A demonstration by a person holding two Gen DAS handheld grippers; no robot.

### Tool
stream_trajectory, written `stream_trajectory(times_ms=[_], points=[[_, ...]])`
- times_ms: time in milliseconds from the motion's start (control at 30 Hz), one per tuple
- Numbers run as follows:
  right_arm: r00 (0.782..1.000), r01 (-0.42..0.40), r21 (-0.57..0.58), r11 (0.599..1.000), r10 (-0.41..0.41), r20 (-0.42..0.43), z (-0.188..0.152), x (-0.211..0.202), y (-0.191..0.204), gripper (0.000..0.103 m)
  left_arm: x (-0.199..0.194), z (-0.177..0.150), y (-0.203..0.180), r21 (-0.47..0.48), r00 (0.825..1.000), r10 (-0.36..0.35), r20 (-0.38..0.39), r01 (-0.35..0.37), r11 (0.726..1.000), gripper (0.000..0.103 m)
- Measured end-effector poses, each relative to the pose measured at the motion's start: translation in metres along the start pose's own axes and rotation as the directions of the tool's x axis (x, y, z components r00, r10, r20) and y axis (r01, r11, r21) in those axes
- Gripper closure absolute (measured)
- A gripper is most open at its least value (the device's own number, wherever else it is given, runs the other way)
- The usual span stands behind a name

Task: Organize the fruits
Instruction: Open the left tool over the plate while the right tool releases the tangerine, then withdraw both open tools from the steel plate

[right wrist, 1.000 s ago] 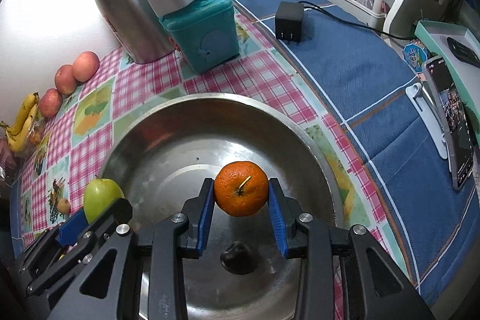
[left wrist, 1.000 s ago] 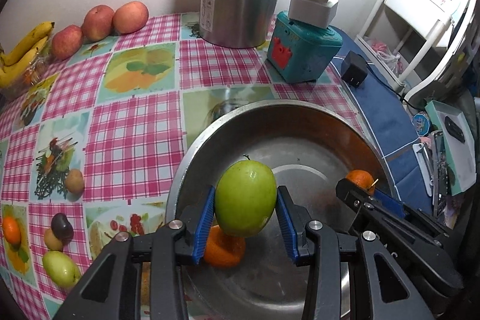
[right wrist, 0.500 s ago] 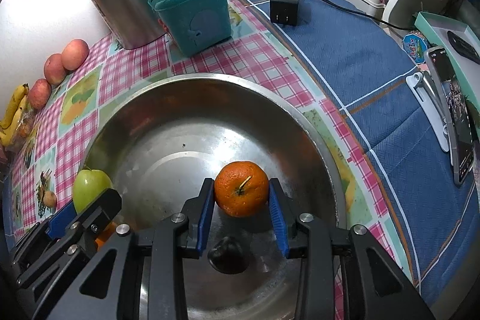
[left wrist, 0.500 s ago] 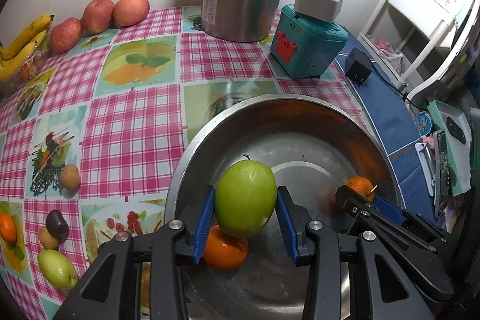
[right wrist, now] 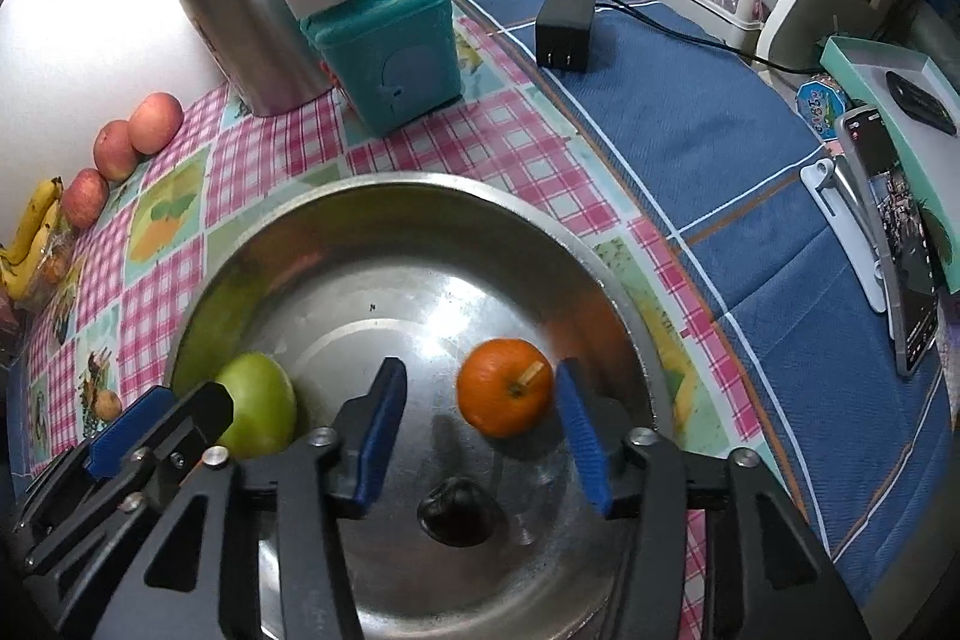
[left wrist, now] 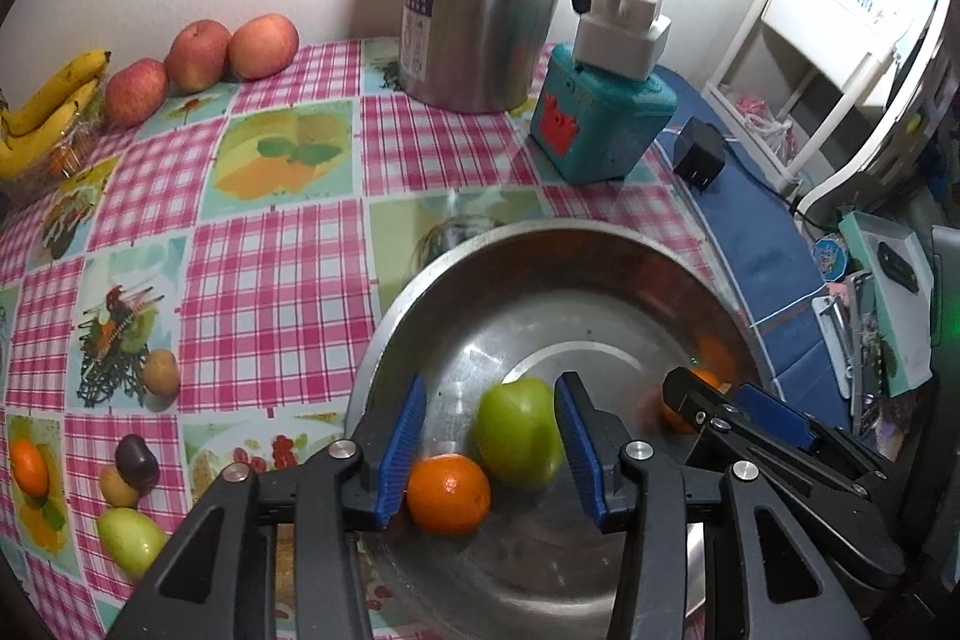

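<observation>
Two fruits have just reached the wide, shallow stainless-steel basin (right wrist: 420,196), and both tools stand spread wide with nothing gripped. The left tool (left wrist: 489,445) hangs low over the near-left part of the basin; the smooth green apple (left wrist: 519,430) sits on the metal between its blue pads (left wrist: 403,451), close to the right-hand pad, though contact cannot be told. A round orange tangerine (left wrist: 447,493) lies just beside that apple, near the left-hand pad. The right tool (right wrist: 480,436) frames a second stemmed orange tangerine (right wrist: 504,394), which rests on the basin floor nearer its right-hand pad. A small dark, plum-like fruit (right wrist: 456,511) lies on the basin floor below that tool.

By my judgement the step in hand is the release: both pieces look set down, and the placing of this pair is about finished. Plenty remains outside the basin on the pink checked surface (left wrist: 276,268): a second green fruit (left wrist: 132,538), a small dark plum (left wrist: 137,459) and two small brownish fruits (left wrist: 159,370) at the left, with red apples (left wrist: 198,55) and bananas (left wrist: 54,100) along the far edge.

The next move likely calls for lifting both tools straight up, pads kept apart so neither fruit is nudged, then carrying the left one toward the loose fruit at the left.
</observation>
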State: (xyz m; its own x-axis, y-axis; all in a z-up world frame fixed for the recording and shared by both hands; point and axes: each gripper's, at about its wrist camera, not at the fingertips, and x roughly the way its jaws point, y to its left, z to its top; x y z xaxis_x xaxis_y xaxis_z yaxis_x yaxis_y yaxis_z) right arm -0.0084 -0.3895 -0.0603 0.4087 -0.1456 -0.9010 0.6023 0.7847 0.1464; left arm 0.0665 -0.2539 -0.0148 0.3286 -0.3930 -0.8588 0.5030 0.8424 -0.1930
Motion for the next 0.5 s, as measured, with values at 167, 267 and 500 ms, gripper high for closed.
stream_trajectory(times_ms=[167,267,500], points=[[1.0,0.001,-0.015,1.0,-0.001,0.026,0.003,-0.013,0.004,0.049,-0.016,0.005,0.002,-0.006,1.0,0.003,0.011,-0.003,1.0,0.053],[0.999,-0.001,-0.023,1.0,0.002,0.037,0.004,-0.022,0.006,0.049,-0.025,0.005,0.009,-0.023,1.0,0.015,0.009,-0.014,1.0,0.051],[0.999,0.021,-0.032,0.999,-0.02,0.033,-0.001,-0.036,0.009,0.049,-0.035,-0.002,0.035,-0.086,0.999,0.045,-0.008,-0.045,0.995,0.05]])
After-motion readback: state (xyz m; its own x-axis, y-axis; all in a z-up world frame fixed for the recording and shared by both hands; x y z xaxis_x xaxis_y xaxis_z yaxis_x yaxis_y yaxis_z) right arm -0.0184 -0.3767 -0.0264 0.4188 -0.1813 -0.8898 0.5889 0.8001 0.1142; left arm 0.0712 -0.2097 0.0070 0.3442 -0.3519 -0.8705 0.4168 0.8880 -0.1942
